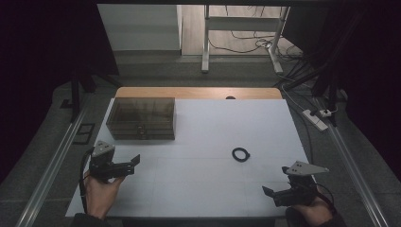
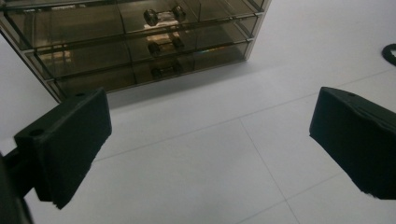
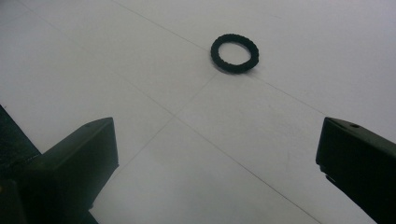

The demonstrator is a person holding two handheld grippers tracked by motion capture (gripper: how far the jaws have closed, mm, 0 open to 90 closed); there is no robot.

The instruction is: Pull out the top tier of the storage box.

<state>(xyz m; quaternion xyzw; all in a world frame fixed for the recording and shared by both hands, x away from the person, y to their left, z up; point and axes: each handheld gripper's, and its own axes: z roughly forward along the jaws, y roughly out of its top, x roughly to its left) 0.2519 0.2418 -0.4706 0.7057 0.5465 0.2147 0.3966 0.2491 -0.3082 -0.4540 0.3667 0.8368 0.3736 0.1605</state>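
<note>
A small black ring [image 1: 240, 154] [image 3: 234, 52] lies flat on the white table, right of centre. A smoky see-through drawer box [image 1: 141, 117] [image 2: 135, 42] stands at the back left, its three drawers closed, each with a small knob pair. My left gripper [image 1: 128, 163] [image 2: 210, 144] is open, low over the table in front of the box, jaws pointing at it with nothing between them. My right gripper [image 1: 274, 189] [image 3: 217, 163] is open near the front right, aimed at the ring from a short distance, nothing held.
The white table top [image 1: 203, 179] has a wooden strip [image 1: 198, 92] along its far edge. Metal rails run down both sides. Cables and a power strip [image 1: 316, 119] lie on the floor at the right. A frame's legs stand beyond the table.
</note>
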